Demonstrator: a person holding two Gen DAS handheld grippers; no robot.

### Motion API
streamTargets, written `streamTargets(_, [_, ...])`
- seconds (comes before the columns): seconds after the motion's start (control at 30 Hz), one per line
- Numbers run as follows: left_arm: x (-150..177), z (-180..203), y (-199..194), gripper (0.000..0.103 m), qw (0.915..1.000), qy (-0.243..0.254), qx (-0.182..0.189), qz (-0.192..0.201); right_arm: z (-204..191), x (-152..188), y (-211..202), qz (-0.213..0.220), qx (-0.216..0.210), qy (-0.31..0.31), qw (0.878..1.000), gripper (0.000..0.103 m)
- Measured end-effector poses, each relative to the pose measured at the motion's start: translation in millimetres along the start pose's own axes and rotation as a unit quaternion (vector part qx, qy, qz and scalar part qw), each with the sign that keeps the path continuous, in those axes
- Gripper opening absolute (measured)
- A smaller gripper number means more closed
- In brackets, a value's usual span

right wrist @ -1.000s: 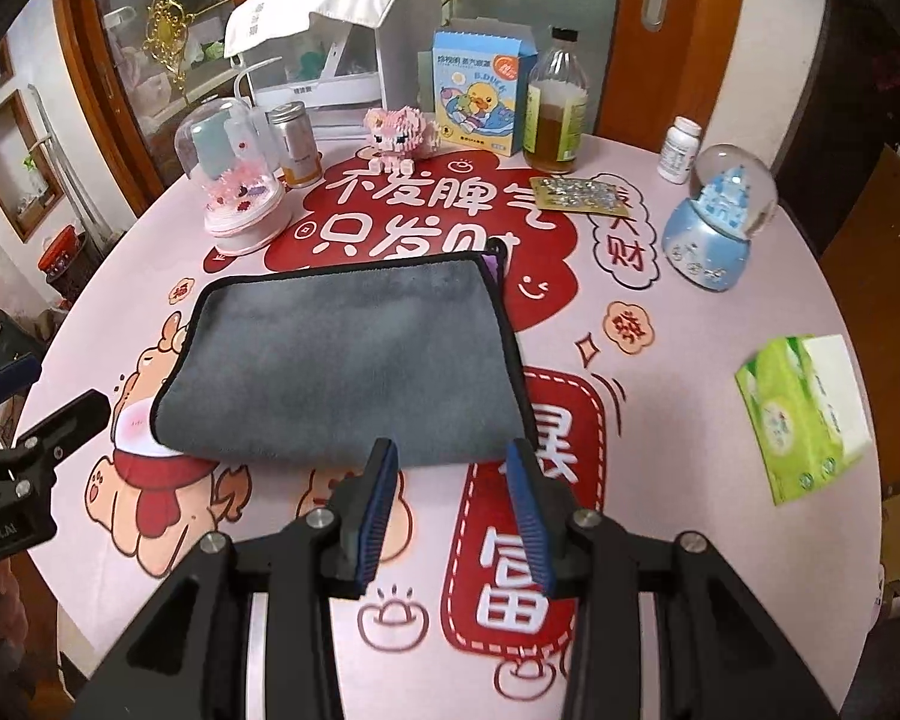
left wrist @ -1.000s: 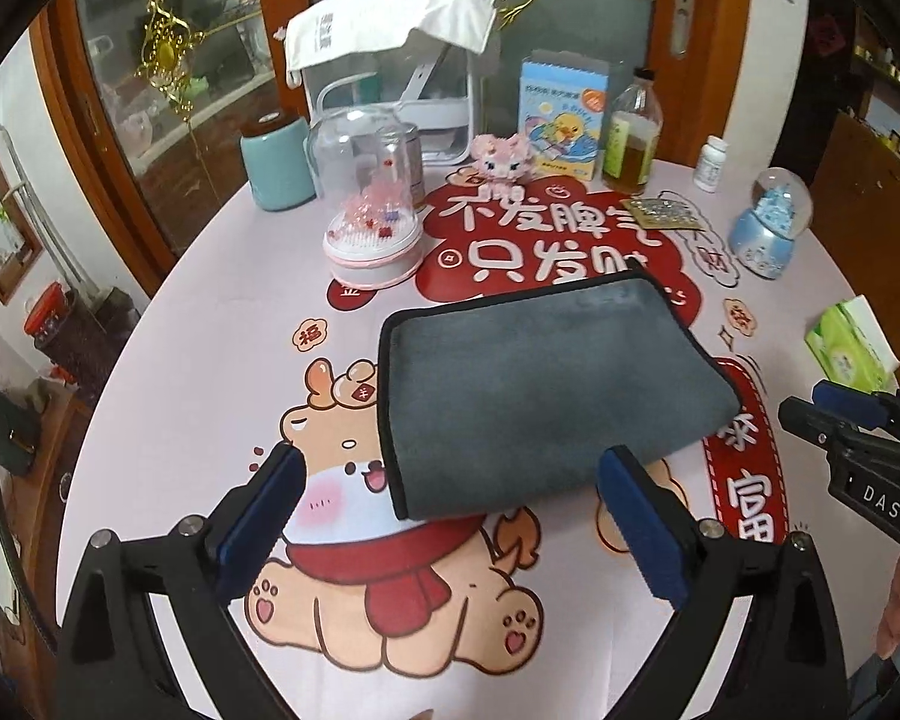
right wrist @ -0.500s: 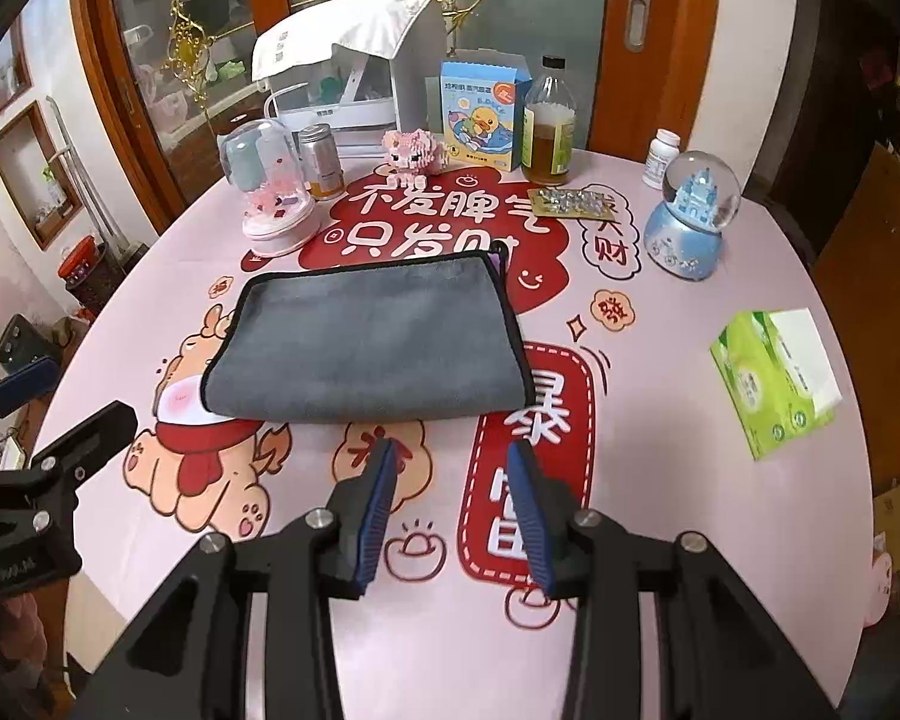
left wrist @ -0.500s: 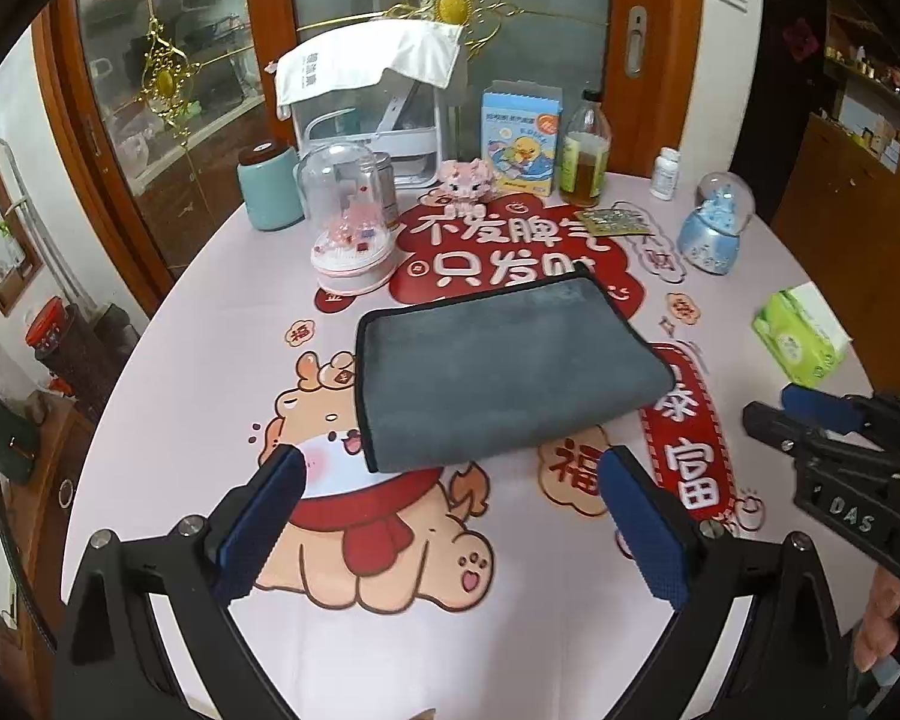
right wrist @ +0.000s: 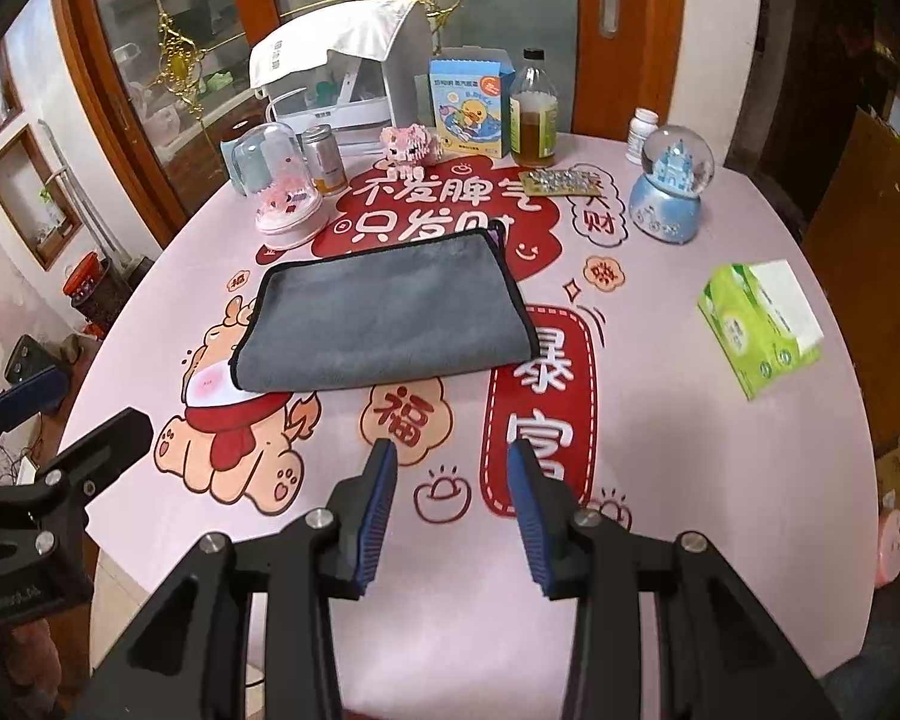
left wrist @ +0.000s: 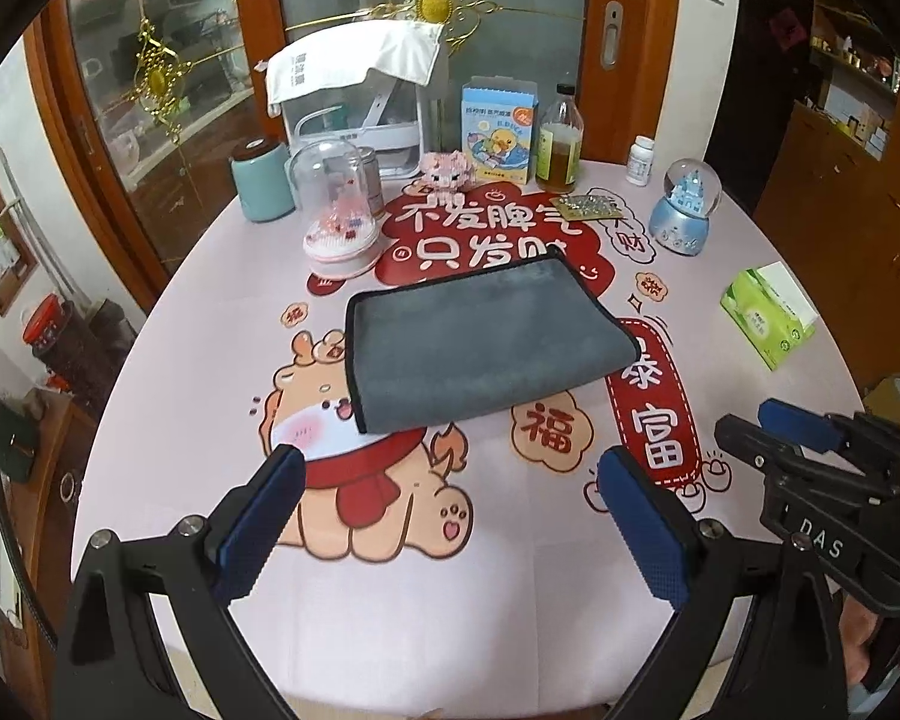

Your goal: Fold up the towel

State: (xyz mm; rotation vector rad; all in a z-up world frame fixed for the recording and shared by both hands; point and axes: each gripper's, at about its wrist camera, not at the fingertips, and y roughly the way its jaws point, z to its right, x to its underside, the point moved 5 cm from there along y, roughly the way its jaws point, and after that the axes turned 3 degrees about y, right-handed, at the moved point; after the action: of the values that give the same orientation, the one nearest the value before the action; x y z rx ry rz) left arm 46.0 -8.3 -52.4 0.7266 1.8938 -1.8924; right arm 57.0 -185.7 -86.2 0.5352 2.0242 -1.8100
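We hold both tools back over the near part of the table (left wrist: 222, 276), clear of the cloth, so that neither touches what looks like a finished fold. The left gripper (left wrist: 450, 480) hangs with its blue pads spread wide and nothing between them; the right gripper (right wrist: 453, 480) has its pads a moderate way apart, likewise empty. The grey towel (left wrist: 480, 348) lies flat in the middle of the table, doubled over: its rounded fold runs along the near side, while the black-trimmed edges sit stacked at the left end and along the far side. It rests partly over the red lettering and the cartoon animal printed on the tablecloth (right wrist: 660, 396). We judge the folding done or close to it, since the layers lie even and no corner sticks out. The clutter sits well apart from the towel, which is likely why the folding happens in this open centre: the snow globe (right wrist: 669, 192) and the green tissue pack (right wrist: 759, 327) to the right, the glass dome (left wrist: 336, 216) and the oil bottle (left wrist: 561, 144) toward the back
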Motion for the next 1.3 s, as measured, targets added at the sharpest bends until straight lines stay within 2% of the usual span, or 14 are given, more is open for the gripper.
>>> streamTargets(0.27, [8, -8, -14, 0.098, 0.9998, -0.001, -0.022, 0.004, -3, 16, -12, -0.008, 0.002, 0.025, 1.0, 0.038])
streamTargets(0.83, [23, -2, -18, 0.098, 0.9998, 0.015, -0.005, -0.008, -6, 31, -35, 0.01, 0.031, 0.043, 0.999, 0.039])
streamTargets(1.3, [27, 0, -27, 0.098, 0.9998, 0.022, 0.003, -0.004, -12, 38, -44, 0.016, 0.031, 0.044, 0.998, 0.039])
